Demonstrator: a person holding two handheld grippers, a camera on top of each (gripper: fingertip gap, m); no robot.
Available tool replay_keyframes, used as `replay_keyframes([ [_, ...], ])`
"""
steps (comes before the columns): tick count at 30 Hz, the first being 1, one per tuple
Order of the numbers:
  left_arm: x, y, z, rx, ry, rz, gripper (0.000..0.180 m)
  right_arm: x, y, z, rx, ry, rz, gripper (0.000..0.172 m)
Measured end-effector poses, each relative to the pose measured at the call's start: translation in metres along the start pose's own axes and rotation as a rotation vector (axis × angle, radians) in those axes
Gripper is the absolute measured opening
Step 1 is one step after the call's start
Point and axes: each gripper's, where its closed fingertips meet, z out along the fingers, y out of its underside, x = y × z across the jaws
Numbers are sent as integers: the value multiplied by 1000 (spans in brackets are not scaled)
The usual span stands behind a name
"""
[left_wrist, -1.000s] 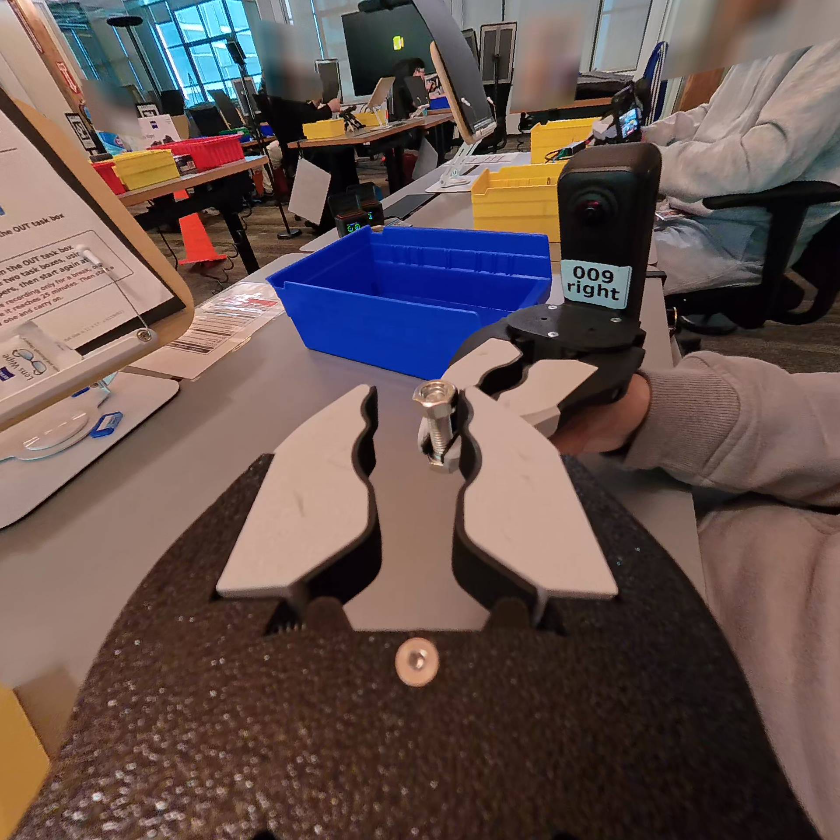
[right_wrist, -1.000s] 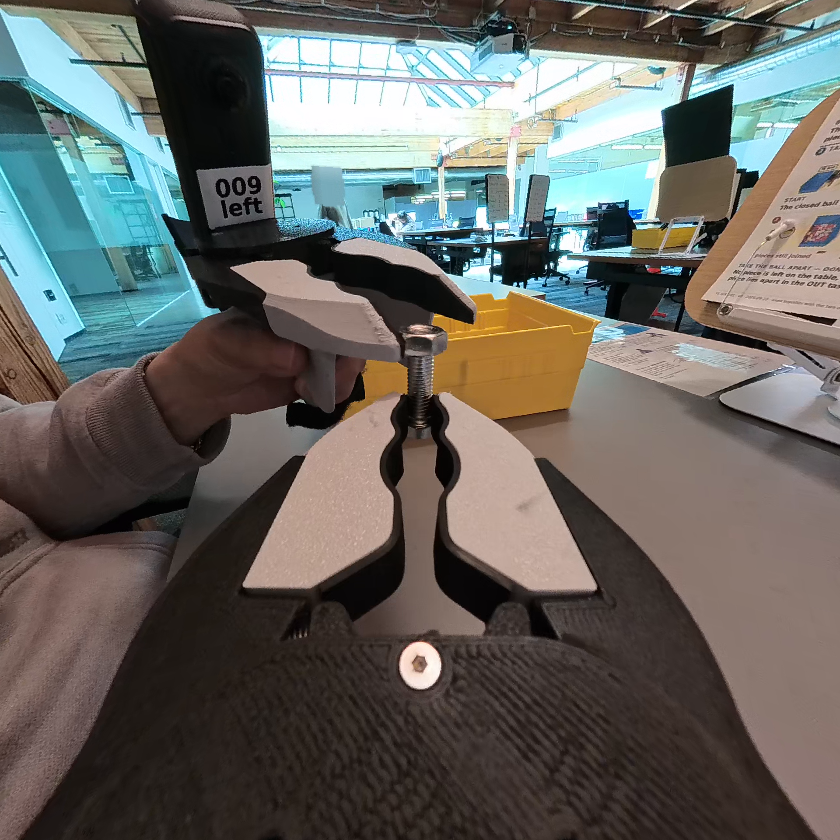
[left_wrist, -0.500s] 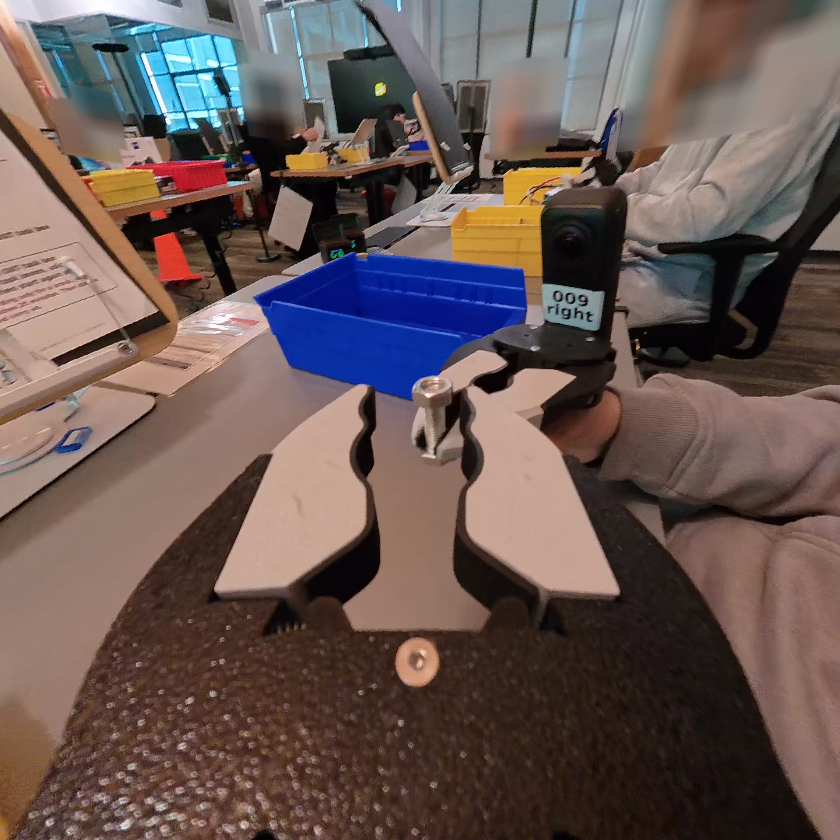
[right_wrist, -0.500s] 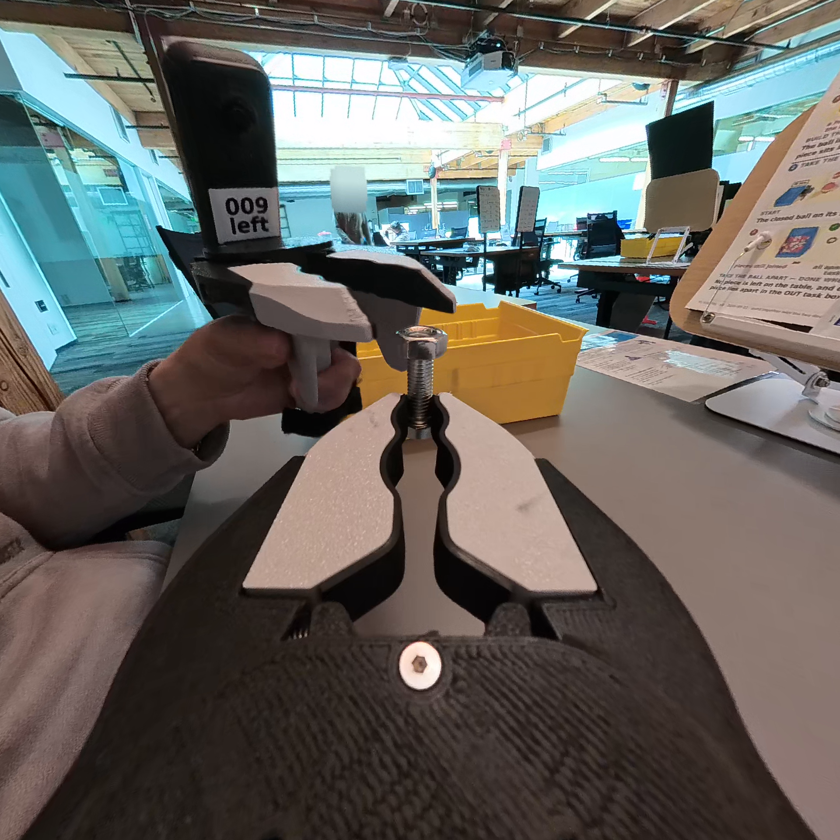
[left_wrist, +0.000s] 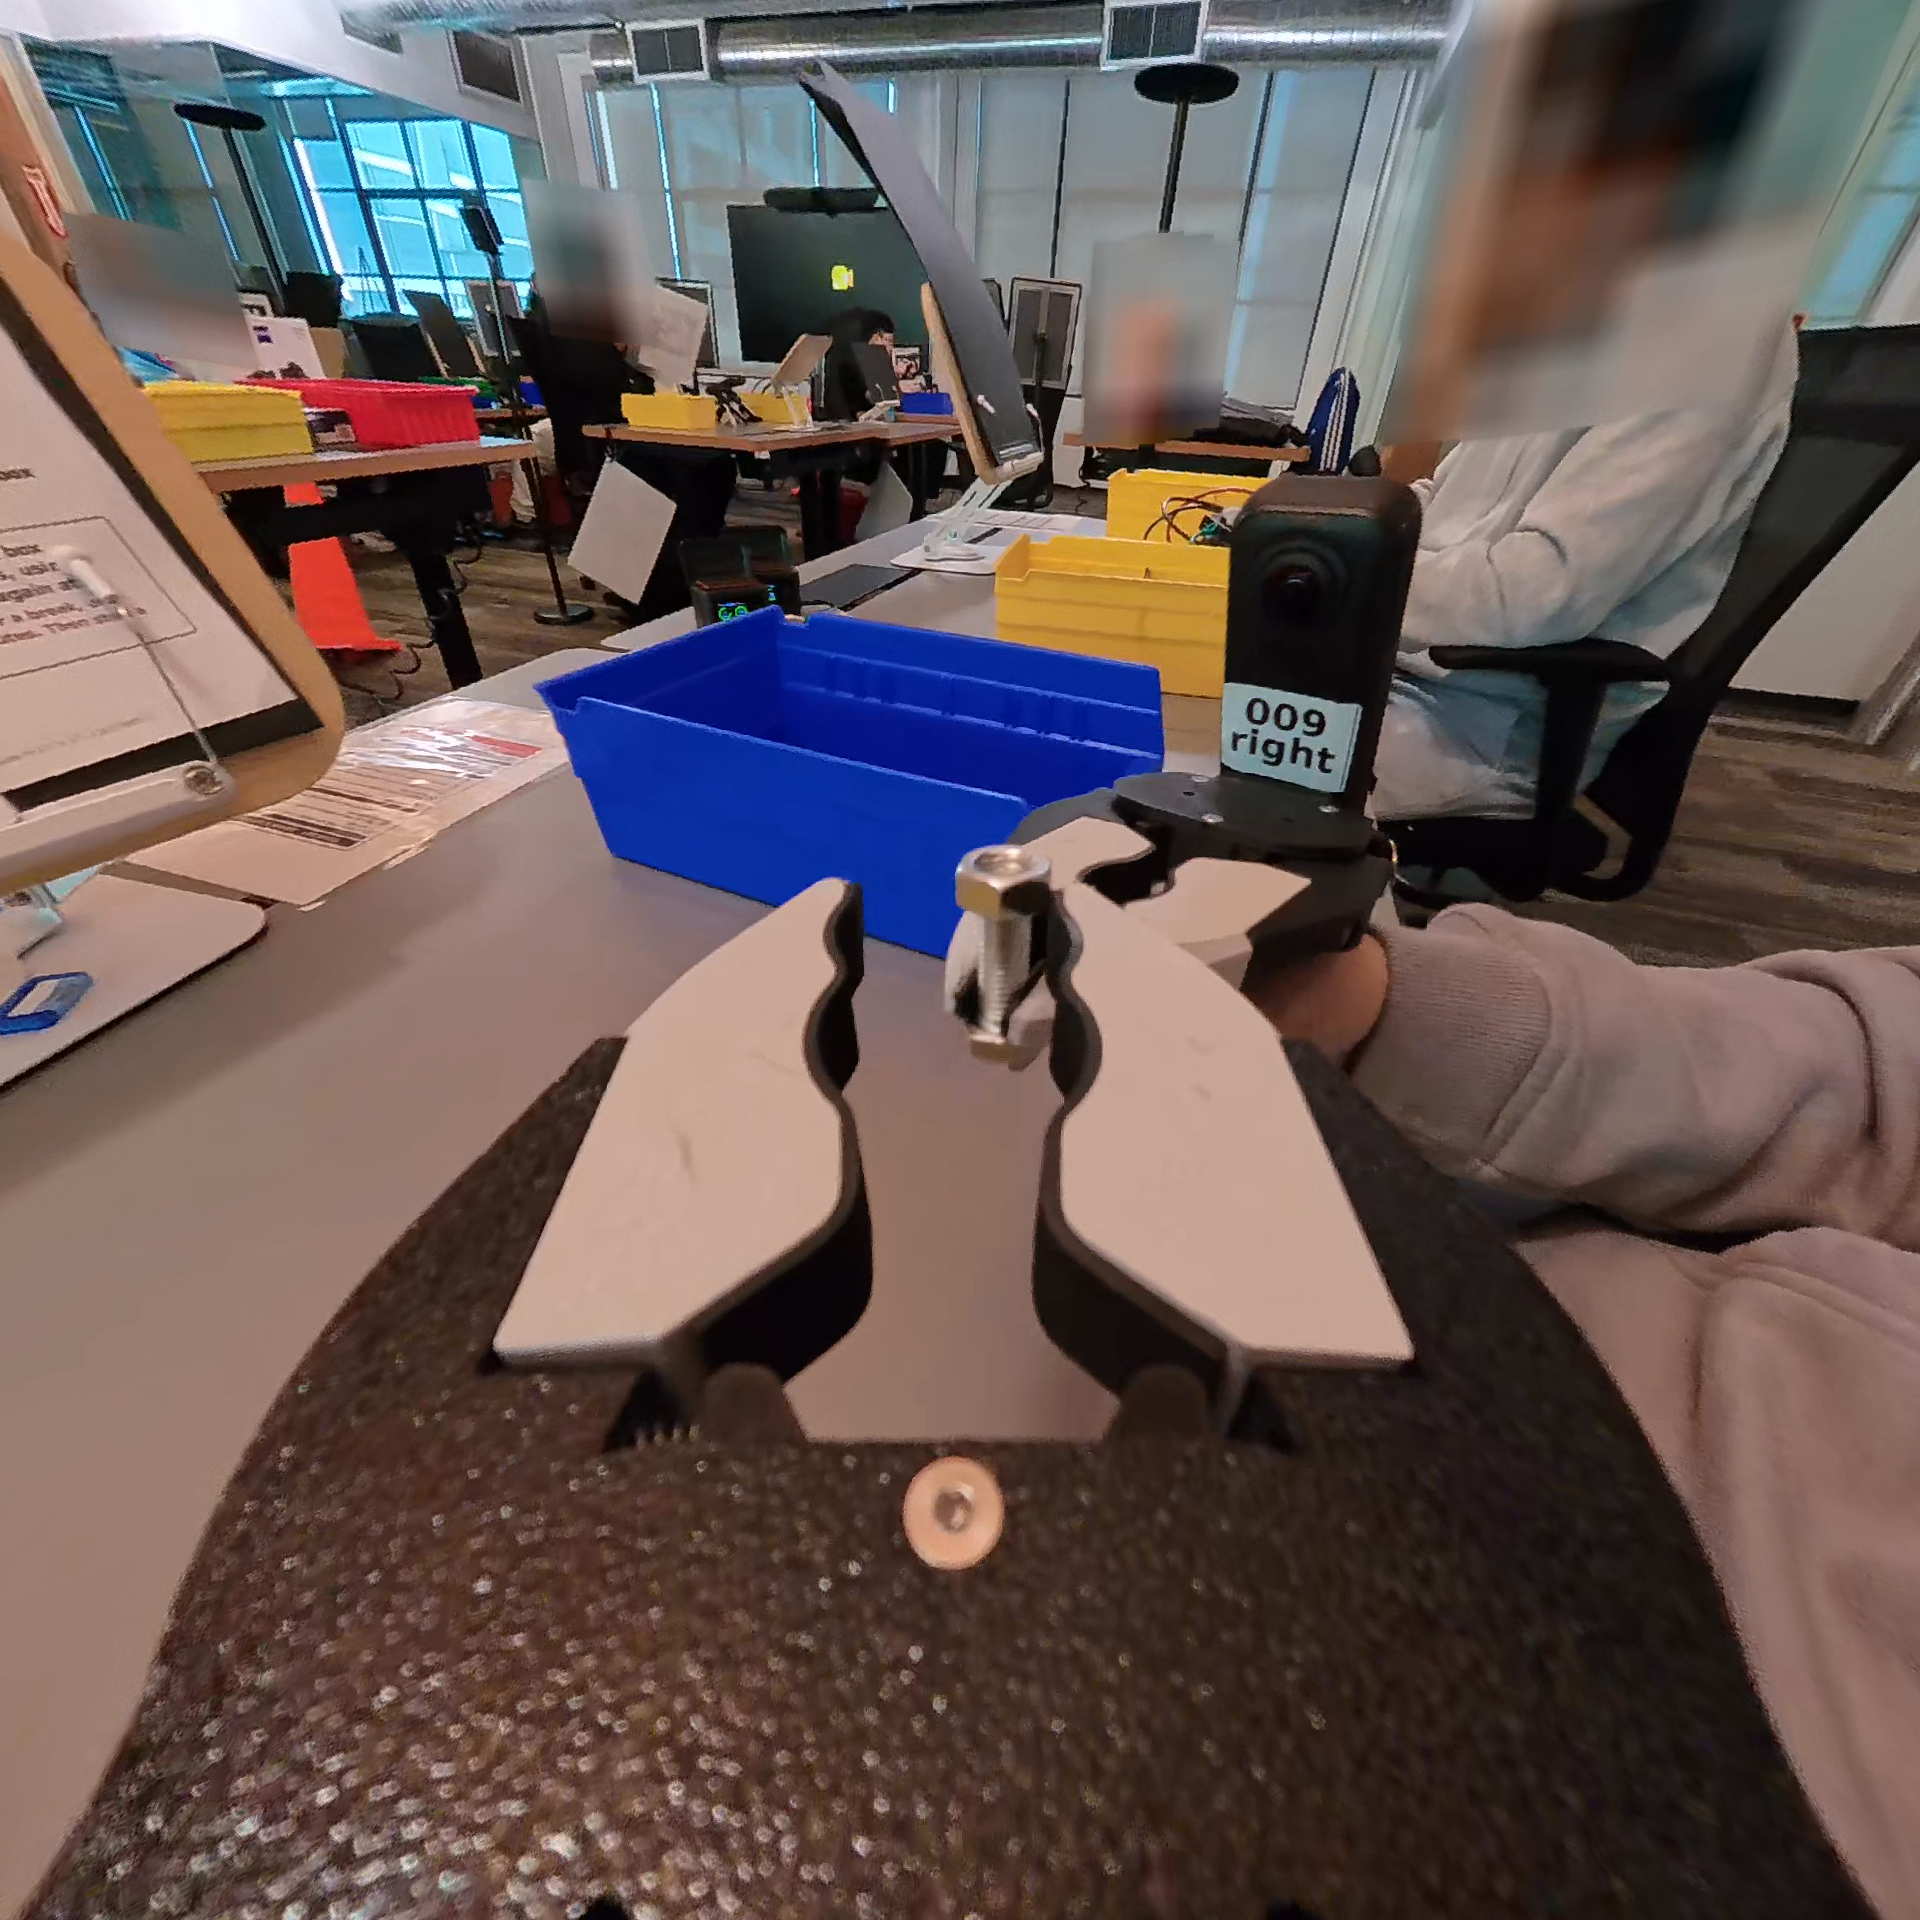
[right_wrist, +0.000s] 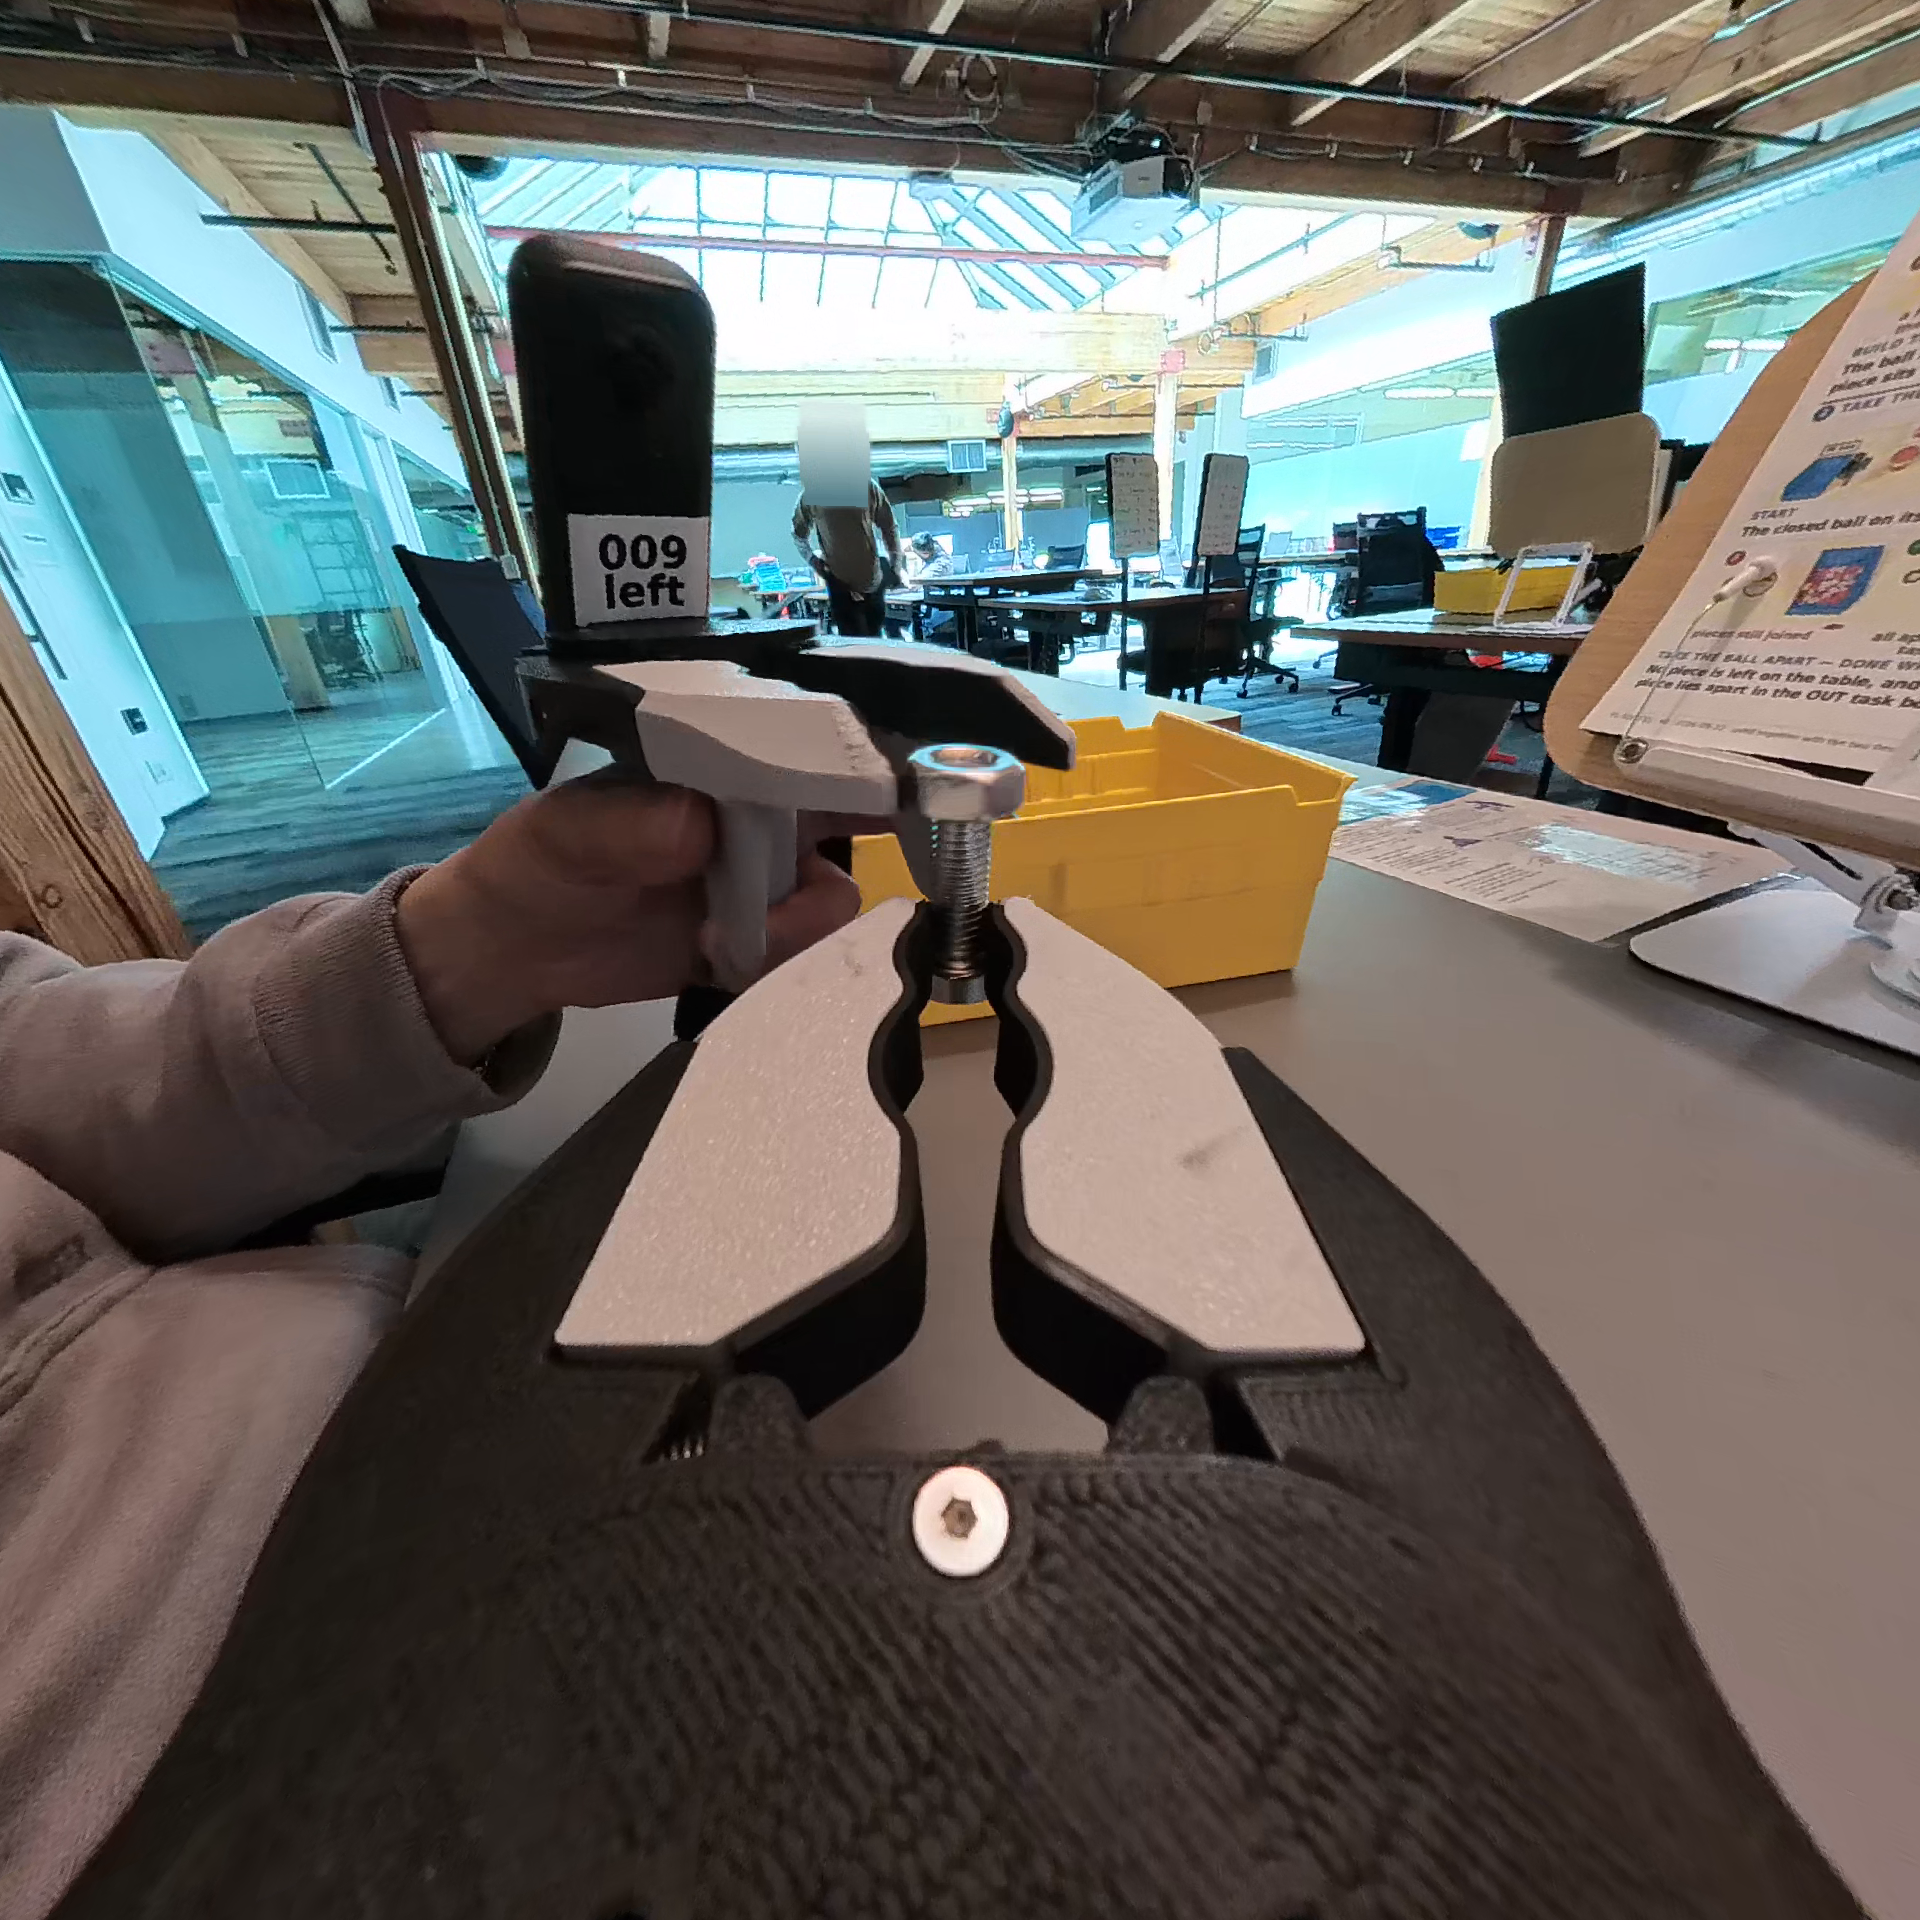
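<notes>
A grey table (left_wrist: 312, 1091) is seen carrying 1 blue bin (left_wrist: 831, 769) and 1 yellow bin (right_wrist: 1122, 852). Printed sheets (left_wrist: 395, 779) are laid flat beside the blue bin, and 1 white stand base (left_wrist: 114, 956) is set near them. More sheets (right_wrist: 1507, 852) are laid beside the yellow bin.

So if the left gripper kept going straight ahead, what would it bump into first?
Probably the blue bin, which stands on the table straight beyond the open fingers of the left gripper. The bolt in the right gripper sits closer, just right of centre.
</notes>
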Motion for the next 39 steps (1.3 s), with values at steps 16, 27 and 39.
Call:
replay_keyframes([
  [16, 6, -1, 5, 45, 44, -73, 35, -8, 2, 4, -7, -33, -6, 9],
  [27, 6, -9, 2, 70, 24, -45, 34, 0, -3, -7, 16, -37, 16, 9],
  [39, 11, -3, 9, 30, 11, -26, 33, -9, 0, -4, 9, -84, 14, 9],
])
